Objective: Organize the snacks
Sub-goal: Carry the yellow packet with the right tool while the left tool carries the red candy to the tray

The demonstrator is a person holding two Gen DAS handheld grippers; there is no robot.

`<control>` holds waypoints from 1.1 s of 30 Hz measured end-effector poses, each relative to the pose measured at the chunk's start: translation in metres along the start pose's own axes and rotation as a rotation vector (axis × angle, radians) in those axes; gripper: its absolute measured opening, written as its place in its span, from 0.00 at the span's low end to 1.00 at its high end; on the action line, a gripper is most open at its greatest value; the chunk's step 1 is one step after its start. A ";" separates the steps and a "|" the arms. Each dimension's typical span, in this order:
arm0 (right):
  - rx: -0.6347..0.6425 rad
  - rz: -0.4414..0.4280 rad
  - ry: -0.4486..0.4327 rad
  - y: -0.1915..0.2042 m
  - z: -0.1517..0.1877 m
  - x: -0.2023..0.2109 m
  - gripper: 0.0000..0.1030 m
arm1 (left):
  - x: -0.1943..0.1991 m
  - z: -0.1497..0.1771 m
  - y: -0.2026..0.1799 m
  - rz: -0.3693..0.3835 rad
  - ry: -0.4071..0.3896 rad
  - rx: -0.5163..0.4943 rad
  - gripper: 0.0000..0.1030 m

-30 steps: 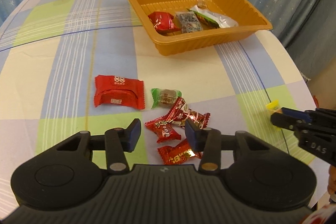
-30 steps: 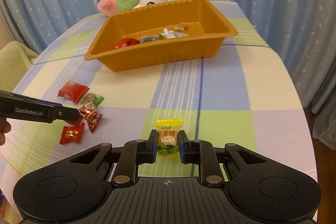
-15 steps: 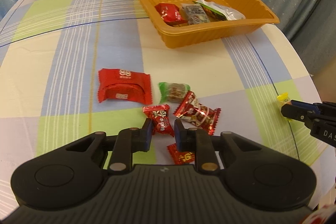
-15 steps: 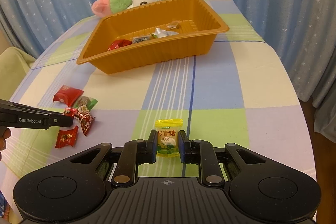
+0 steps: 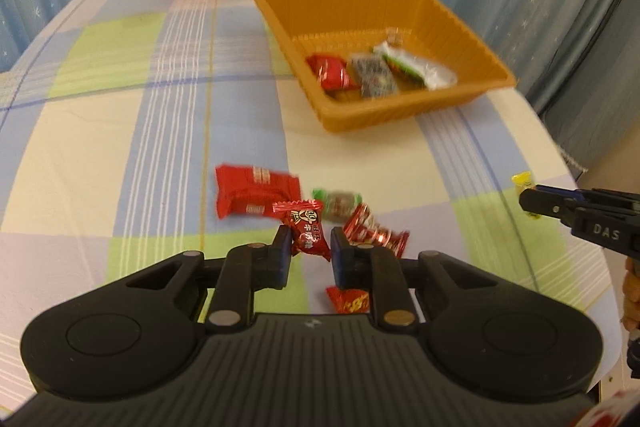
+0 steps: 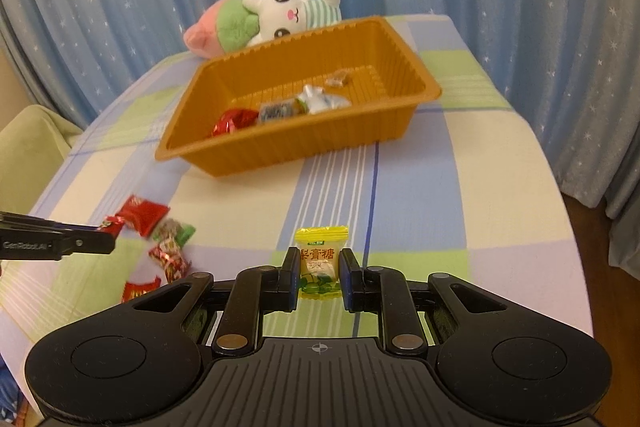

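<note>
Between left tongs (image 5: 307, 250): red candy (image 5: 305, 229), clenched mid-wrapper; right tongs (image 6: 319, 277) grasping yellow candy (image 6: 320, 259). Light, crinkly, slippery.

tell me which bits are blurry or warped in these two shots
Left wrist view: motion blur smears the big red packet and the snacks in the orange tray, while the held red candy stays sharp. Right wrist view: tray snacks are soft, the yellow candy crisp; fisheye bends the curtains.

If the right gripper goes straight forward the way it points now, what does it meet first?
Probably the near wall of the orange tray. The right gripper, shut on the yellow candy, has only bare tablecloth ahead before it; depth is uncertain.
</note>
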State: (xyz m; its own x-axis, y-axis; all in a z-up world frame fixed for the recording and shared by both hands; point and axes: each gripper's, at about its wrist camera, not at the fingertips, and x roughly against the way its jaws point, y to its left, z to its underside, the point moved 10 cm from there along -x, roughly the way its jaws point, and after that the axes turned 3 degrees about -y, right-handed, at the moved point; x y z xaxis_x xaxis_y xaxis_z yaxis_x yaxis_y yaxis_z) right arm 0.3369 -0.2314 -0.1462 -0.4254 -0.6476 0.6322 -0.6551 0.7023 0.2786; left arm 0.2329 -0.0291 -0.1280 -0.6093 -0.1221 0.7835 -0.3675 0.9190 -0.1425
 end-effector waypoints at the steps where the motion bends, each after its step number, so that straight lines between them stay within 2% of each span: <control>1: 0.000 -0.002 -0.007 -0.001 -0.004 0.001 0.20 | 0.003 -0.005 0.000 0.002 -0.013 0.002 0.18; 9: 0.023 -0.006 -0.075 -0.015 -0.049 -0.001 0.20 | 0.011 -0.055 -0.008 0.011 -0.100 -0.018 0.18; 17: 0.048 0.011 -0.146 -0.033 -0.105 -0.023 0.20 | -0.017 -0.112 -0.024 0.016 -0.147 -0.064 0.18; 26: 0.060 0.006 -0.166 -0.044 -0.157 -0.063 0.20 | -0.067 -0.168 -0.045 0.023 -0.152 -0.138 0.18; 33: 0.055 0.002 -0.132 -0.046 -0.169 -0.096 0.20 | -0.107 -0.188 -0.052 0.009 -0.109 -0.182 0.18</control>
State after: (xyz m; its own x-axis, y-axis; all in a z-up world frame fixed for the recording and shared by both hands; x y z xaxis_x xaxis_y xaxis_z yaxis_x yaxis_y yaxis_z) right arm 0.5132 -0.1511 -0.0980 -0.5026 -0.6821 0.5311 -0.6859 0.6886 0.2353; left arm 0.4493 0.0066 -0.0911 -0.6884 -0.1440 0.7109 -0.2343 0.9717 -0.0301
